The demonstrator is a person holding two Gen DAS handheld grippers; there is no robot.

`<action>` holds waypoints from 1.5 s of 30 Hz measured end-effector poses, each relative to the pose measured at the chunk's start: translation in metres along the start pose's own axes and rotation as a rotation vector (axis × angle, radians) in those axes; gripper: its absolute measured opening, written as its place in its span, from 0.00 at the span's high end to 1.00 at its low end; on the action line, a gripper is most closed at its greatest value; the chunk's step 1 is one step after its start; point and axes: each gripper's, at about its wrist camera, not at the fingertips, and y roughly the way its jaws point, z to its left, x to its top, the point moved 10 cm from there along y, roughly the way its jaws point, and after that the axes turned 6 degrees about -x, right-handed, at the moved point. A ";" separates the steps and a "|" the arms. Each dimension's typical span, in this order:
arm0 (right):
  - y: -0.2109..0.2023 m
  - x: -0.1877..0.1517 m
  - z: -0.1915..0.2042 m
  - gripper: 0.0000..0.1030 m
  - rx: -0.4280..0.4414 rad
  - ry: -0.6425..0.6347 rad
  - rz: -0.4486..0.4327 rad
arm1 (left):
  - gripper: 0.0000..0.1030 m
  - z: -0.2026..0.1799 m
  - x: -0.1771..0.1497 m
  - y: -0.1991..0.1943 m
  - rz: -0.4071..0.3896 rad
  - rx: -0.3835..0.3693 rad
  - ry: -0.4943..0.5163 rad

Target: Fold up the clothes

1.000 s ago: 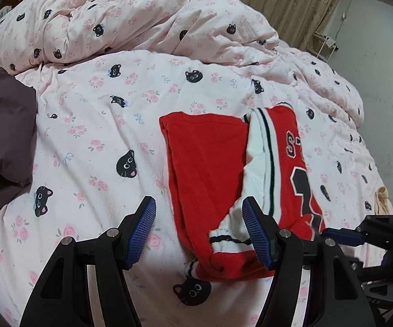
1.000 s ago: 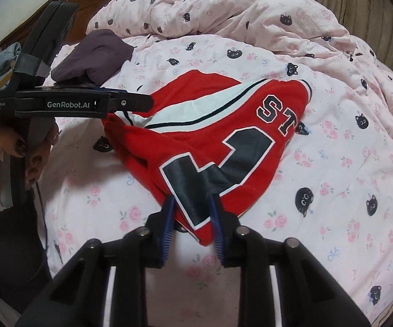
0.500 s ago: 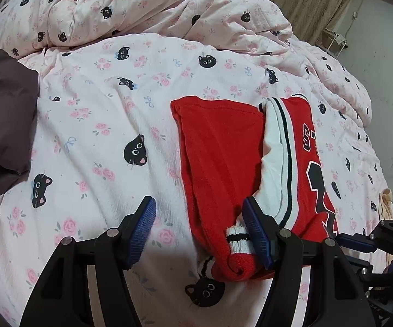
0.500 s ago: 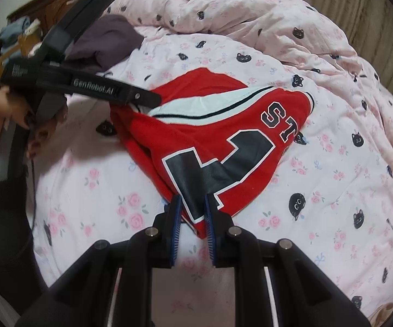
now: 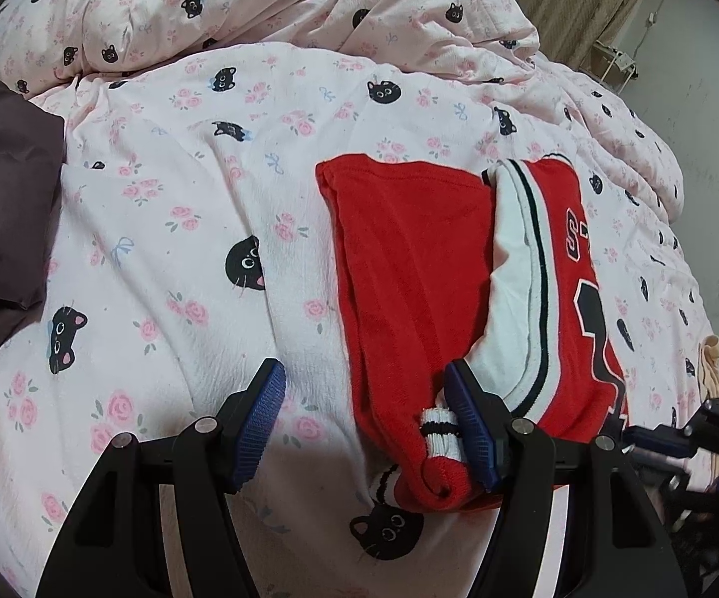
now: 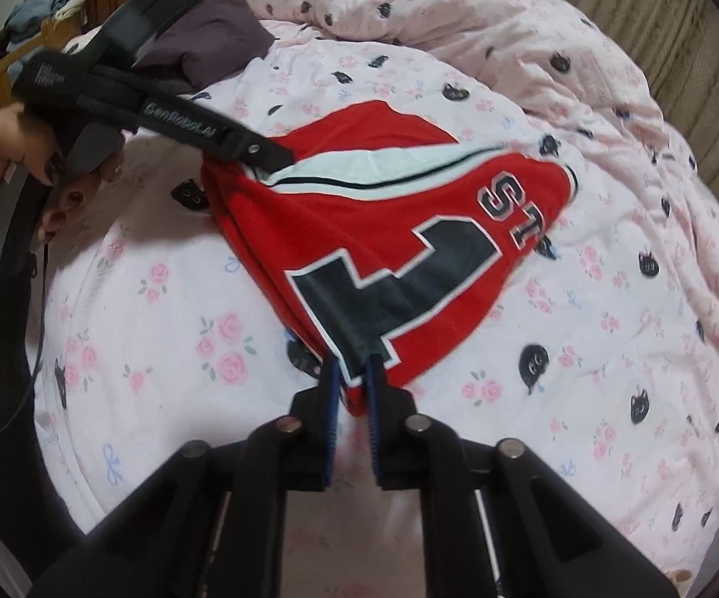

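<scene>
A folded red knit jersey [image 5: 409,274] with a white stripe lies on a pink cat-print quilt [image 5: 185,199], long axis running away from the grippers. Right gripper [image 6: 350,388], tilted down, clamps its near hem; left gripper [image 5: 364,423] hangs wide, its right finger [image 5: 469,418] against the striped cuff.

Red-and-white jersey [image 5: 409,269], pink cat-print quilt [image 5: 185,229], perhaps floral

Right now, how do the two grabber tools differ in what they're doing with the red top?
The right gripper is shut on the red jersey, pinching its near corner; the left gripper stands open, gripping nothing. The right's pads nearly meet; the left's sit wide apart, straddling the jersey's edge. Both have blue pads and point down at the bed.
</scene>
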 end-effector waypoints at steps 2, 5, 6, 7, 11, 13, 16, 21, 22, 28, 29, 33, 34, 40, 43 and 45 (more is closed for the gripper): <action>-0.001 -0.003 -0.004 0.95 0.025 0.013 0.010 | 0.39 0.000 0.000 0.000 0.001 -0.002 0.003; 0.001 -0.007 -0.005 0.95 0.045 0.011 0.021 | 0.39 0.000 0.002 -0.003 -0.013 -0.019 -0.008; 0.002 -0.008 -0.004 0.95 0.045 0.005 0.026 | 0.40 0.000 0.005 -0.007 -0.031 -0.034 -0.017; 0.001 -0.009 -0.004 0.95 0.046 -0.003 0.027 | 0.40 -0.001 0.007 -0.011 -0.049 -0.049 -0.025; -0.014 -0.003 -0.011 0.96 0.070 0.022 -0.030 | 0.40 -0.006 0.019 -0.029 -0.126 -0.083 -0.010; -0.017 -0.002 -0.014 0.96 0.077 0.028 -0.043 | 0.40 -0.012 0.021 -0.033 -0.134 -0.122 0.005; -0.011 -0.005 -0.009 0.95 0.070 0.006 -0.022 | 0.40 -0.024 0.017 -0.036 -0.121 -0.160 0.045; -0.001 -0.011 -0.004 0.95 0.067 -0.020 0.012 | 0.40 -0.036 0.002 -0.027 -0.057 -0.110 0.122; 0.000 -0.012 -0.004 0.95 0.071 -0.020 0.015 | 0.40 -0.031 -0.002 -0.021 -0.035 -0.079 0.127; 0.006 -0.018 -0.001 0.96 0.085 -0.030 0.037 | 0.31 -0.015 -0.007 -0.004 0.008 -0.021 0.091; 0.007 -0.019 0.001 0.96 0.085 -0.033 0.041 | 0.31 -0.014 -0.006 -0.005 0.004 -0.021 0.085; 0.009 -0.020 0.002 0.95 0.088 -0.032 0.046 | 0.31 -0.013 -0.003 -0.016 -0.028 -0.040 0.050; 0.009 -0.021 0.002 0.95 0.088 -0.031 0.046 | 0.31 -0.012 -0.002 -0.019 -0.038 -0.037 0.047; 0.005 -0.020 0.001 0.91 0.126 -0.002 0.040 | 0.31 -0.011 0.003 -0.035 -0.083 -0.081 0.012; -0.011 -0.012 -0.003 0.85 0.197 0.052 -0.005 | 0.31 -0.021 0.006 -0.046 -0.109 -0.121 0.025; -0.023 -0.003 -0.008 0.85 0.252 0.104 -0.051 | 0.31 -0.028 0.005 -0.052 -0.117 -0.140 0.042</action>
